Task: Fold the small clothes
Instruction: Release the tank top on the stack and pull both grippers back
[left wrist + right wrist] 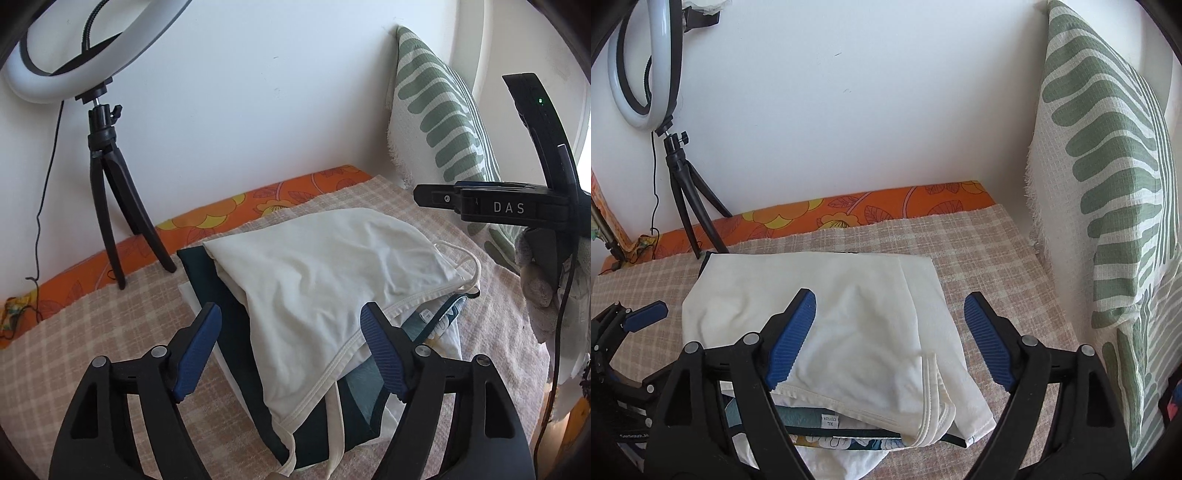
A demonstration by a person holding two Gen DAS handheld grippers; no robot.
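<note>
So both claws are spread wide right now with nothing pinched in either one. The left claw (291, 347) hangs over the near end of the white top (325, 273), which sits folded in the middle of the left wrist frame on a small stack of other clothes: a dark teal garment (207, 280) peeks out along its left side, and a floral printed piece (448, 317) shows at the right edge under the straps. The left blue pad (197, 354) is off to the side over the teal layer and the right one sits just beside the white hem, but neither is pressing on the fabric. From the right wrist view, the right claw (890, 339) is open too, its left pad (792, 336) over the white top (827, 314) and its right pad over the bare checked blanket (979, 251). The whole stack lies on that beige checked blanket, centre to lower left of this frame, with a size tag (829, 421) showing at the bottom of the pile. There's an orange flowered sheet (849, 214) along the wall behind, a ring light on a tripod (687, 184) in the upper left, and a green-leaf pillow (1108, 184) propped on the right side. The left claw also pokes in at the lower left edge of this view.
</note>
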